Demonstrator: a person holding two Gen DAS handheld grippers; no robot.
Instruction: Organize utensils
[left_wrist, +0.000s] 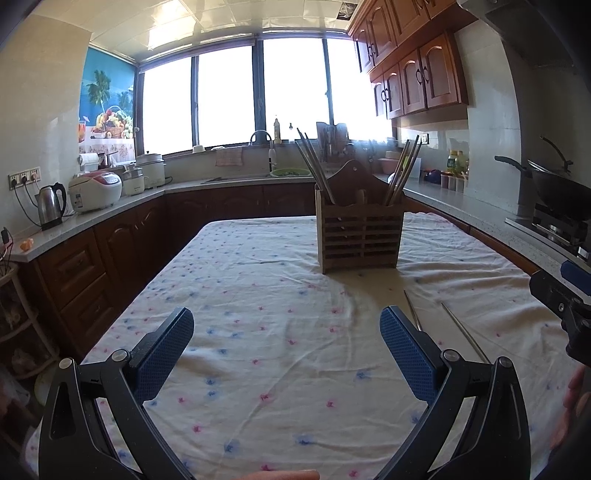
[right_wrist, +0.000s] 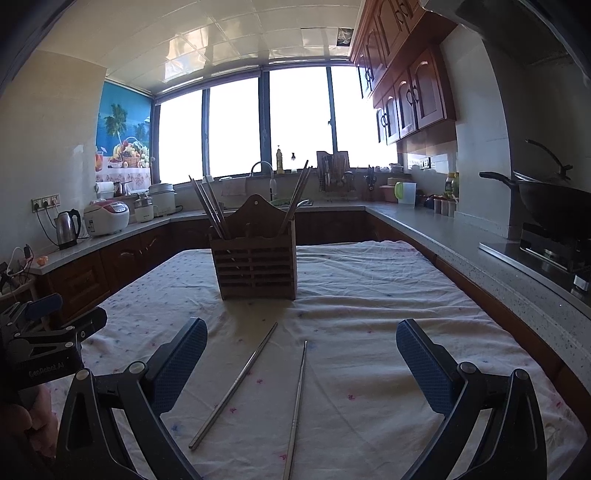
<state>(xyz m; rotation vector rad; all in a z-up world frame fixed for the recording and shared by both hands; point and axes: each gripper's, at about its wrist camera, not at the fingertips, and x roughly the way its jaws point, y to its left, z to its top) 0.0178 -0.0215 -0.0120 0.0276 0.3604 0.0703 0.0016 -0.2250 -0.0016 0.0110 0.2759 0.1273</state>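
Observation:
A wooden slatted utensil holder (left_wrist: 360, 236) (right_wrist: 255, 267) stands upright on the table, with several chopsticks (left_wrist: 314, 166) (right_wrist: 210, 206) leaning out of its left and right compartments. Two metal chopsticks lie loose on the cloth: one (right_wrist: 234, 384) (left_wrist: 413, 310) to the left, the other (right_wrist: 297, 402) (left_wrist: 465, 332) to the right. My right gripper (right_wrist: 301, 373) is open and empty, hovering over the two loose chopsticks. My left gripper (left_wrist: 286, 354) is open and empty, above bare cloth to the left of them. The left gripper also shows in the right wrist view (right_wrist: 48, 332).
The table (left_wrist: 258, 280) has a white cloth with small pink and blue flowers. Kitchen counters run around it: kettle (left_wrist: 50, 205) and rice cooker (left_wrist: 96, 190) on the left, sink (left_wrist: 260, 173) at the back, wok (right_wrist: 554, 206) on a stove at the right.

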